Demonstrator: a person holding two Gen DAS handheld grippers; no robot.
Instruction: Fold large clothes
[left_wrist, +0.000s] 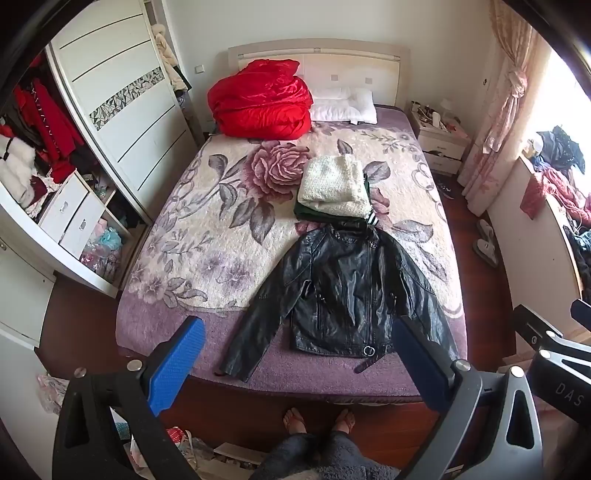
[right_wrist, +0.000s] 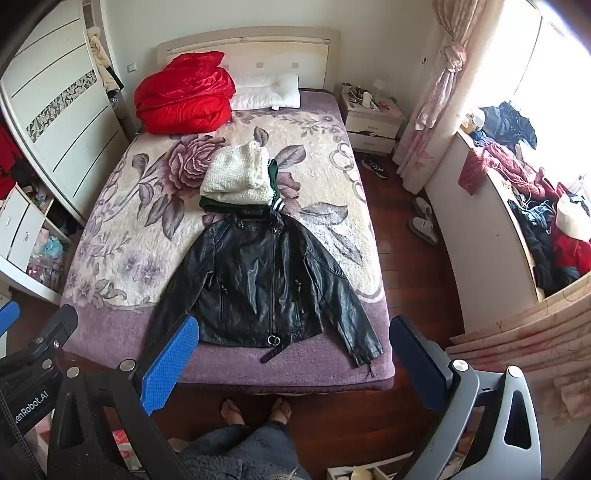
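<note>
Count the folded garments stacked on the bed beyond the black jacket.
2 visible: a cream knit on top, and a dark green garment beneath it, only its edge and striped cuff showing. More could be hidden under the stack.

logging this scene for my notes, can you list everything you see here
jacket: 1, black leather, spread flat at foot of bed
folded clothes: 1 pile, cream on green, mid bed beyond the collar
quilt: 1, red, bundled by headboard
pillow: 1, white, beside quilt
bed: 1, floral cover, purple edge
wardrobe: 1, white, left, open
nightstand: 1, white, right
slippers: 1 pair, white, floor right
left gripper: open, over bed edge
right gripper: open, over bed edge
feet: 2, bare, floor
</note>
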